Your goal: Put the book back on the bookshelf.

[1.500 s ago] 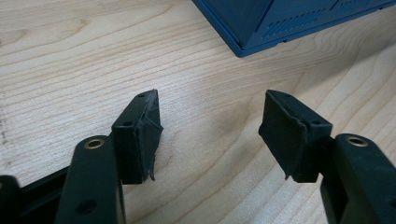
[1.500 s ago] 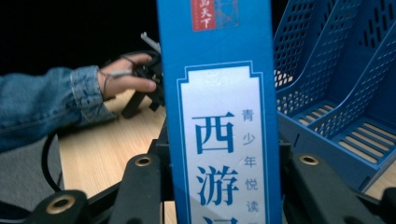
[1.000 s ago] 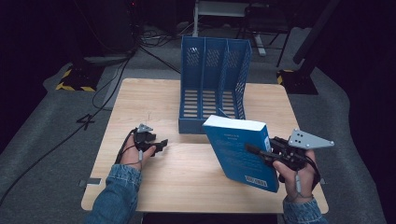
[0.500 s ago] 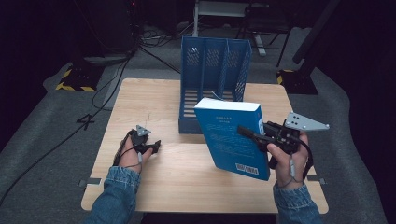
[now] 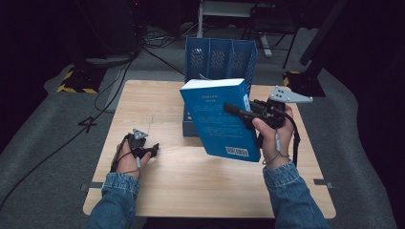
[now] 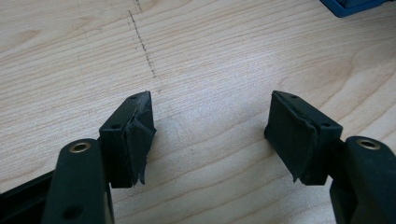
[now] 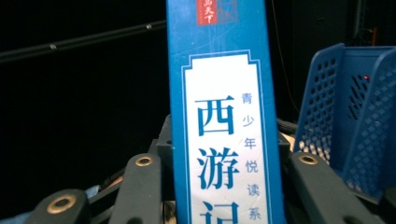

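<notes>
A thick blue book (image 5: pixel 215 129) with a white label on its spine (image 7: pixel 224 116) hangs tilted above the wooden table (image 5: pixel 191 186), just in front of the blue file rack (image 5: pixel 219 59). My right gripper (image 5: pixel 230 108) is shut on it from the right edge, and its jaws flank the spine in the right gripper view (image 7: pixel 223 144). My left gripper (image 5: pixel 154 150) rests low on the table at the left. Its jaws have just been opening and stand open with nothing between them, only bare wood below (image 6: pixel 210 135).
The file rack (image 7: pixel 345 116) has upright dividers and perforated walls; it stands at the table's far middle, and a corner of it (image 6: pixel 348 5) lies beyond my left gripper. Dark floor with cables surrounds the table.
My right gripper has carried the book up and away from the person, closer to the file rack. The left hand has stayed in its place.
</notes>
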A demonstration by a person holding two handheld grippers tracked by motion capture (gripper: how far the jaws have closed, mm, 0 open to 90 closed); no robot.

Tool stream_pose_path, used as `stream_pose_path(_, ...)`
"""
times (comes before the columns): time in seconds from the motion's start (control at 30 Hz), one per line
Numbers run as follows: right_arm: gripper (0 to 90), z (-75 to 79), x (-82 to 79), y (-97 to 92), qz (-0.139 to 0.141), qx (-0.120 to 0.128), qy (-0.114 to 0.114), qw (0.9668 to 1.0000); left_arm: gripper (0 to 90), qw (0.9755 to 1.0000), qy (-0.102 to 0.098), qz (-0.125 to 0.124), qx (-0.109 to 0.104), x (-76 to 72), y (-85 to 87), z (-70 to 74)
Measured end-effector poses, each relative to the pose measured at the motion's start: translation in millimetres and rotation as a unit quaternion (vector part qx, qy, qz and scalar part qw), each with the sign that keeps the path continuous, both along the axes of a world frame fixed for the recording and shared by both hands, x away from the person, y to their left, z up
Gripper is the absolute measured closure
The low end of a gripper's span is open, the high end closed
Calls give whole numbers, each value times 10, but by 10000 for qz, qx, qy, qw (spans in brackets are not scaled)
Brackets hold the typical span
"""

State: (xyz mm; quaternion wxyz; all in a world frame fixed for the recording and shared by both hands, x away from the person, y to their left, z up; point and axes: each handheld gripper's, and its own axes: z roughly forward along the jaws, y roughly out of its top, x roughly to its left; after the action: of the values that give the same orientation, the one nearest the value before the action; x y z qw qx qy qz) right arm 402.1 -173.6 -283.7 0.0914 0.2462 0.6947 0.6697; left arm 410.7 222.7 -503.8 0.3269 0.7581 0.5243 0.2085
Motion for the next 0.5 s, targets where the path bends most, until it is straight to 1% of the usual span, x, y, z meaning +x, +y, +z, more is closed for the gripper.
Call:
stream_pose_path(0.03,620,12,42,25,-5,63,49,10000,324,10000,2,2,16,-1,-2,1)
stream_pose_path(0.07,620,12,42,25,-5,63,49,10000,323,10000,2,2,16,-1,-2,1)
stream_pose_path(0.17,620,46,165,106,8,174,101,9998,321,10000,-1,4,17,2,-1,0)
stream_pose_path(0.27,619,80,250,191,-23,154,91,9998,316,10000,-3,8,19,6,-1,-1)
stream_pose_path(0.3,619,94,301,236,-73,146,114,9998,314,10000,2,3,22,6,-1,0)
stream_pose_path(0.37,620,100,331,259,-108,158,136,9997,314,10000,9,8,3,10,1,0)
stream_pose_path(0.4,619,104,373,284,-135,171,147,9997,309,10000,27,-5,11,22,7,1)
stream_pose_path(0.43,619,110,440,312,-175,183,190,9995,299,10000,22,34,15,44,8,0)
stream_pose_path(0.47,619,110,440,312,-175,183,190,9995,296,10000,22,34,15,44,8,0)
stream_pose_path(0.5,619,110,485,325,-202,191,212,9994,296,10000,38,43,9,52,5,0)
